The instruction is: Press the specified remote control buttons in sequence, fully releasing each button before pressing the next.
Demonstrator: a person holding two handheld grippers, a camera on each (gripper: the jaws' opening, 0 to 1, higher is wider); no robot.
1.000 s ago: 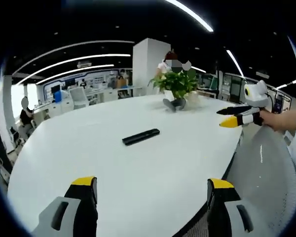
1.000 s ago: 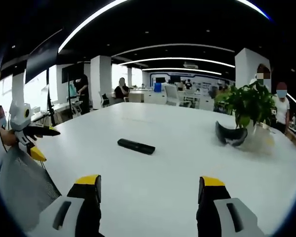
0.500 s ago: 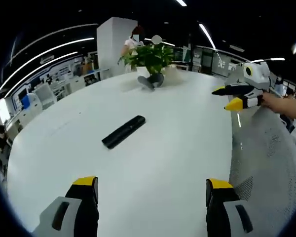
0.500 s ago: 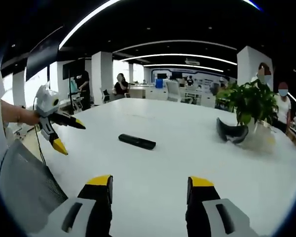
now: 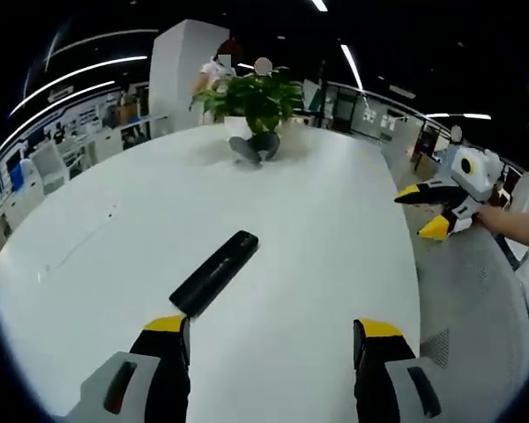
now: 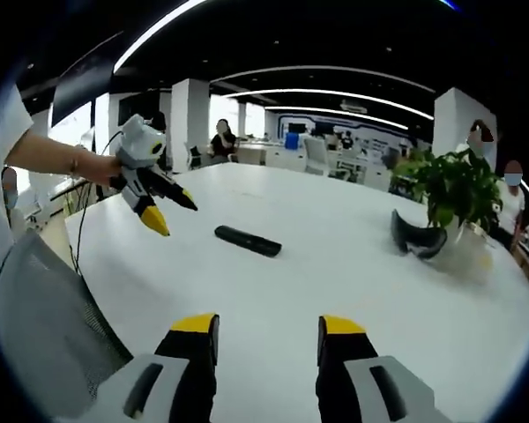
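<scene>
Black remote flat on white tabletop; left tool and right tool both spread, holding nothing.

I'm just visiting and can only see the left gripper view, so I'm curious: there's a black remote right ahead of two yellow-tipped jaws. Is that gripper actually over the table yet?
Observer: The right gripper view shows the left gripper in the air above the table near its edge, short of the remote.
Operator: Who is holding it?
Observer: A person's bare forearm reaches in, holding it.
Operator: And the other gripper's own jaws?
Observer: The right gripper has its jaws apart, nothing between them.
</scene>
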